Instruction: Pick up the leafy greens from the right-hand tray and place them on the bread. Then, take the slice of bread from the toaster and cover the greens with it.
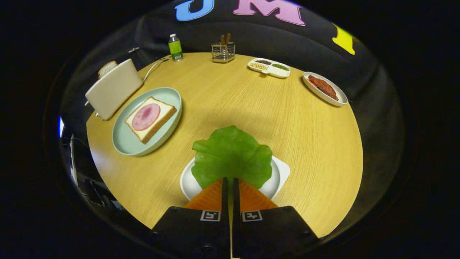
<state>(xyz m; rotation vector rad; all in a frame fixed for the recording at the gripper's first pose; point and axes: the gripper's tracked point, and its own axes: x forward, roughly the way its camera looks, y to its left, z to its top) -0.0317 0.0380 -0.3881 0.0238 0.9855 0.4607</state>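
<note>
Now | gripper (230,180) pinching leafy greens (231,156) at near edge | greens hide most of white tray (278,176) beneath | toaster (113,90) bread (107,68) half hidden

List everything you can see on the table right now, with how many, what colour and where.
Lettuce leaf: one, green, pinched between the fingers, over the white tray.
Bread with ham: one, on green plate, beside toaster.
Toaster: one, cream, bread slice in its slot.
Bottle: one, green, far edge.
Wire holder: one, far edge.
Divided dish: one, white.
Meat plate: one, white.
Gripper: shut on the leaf.
</note>
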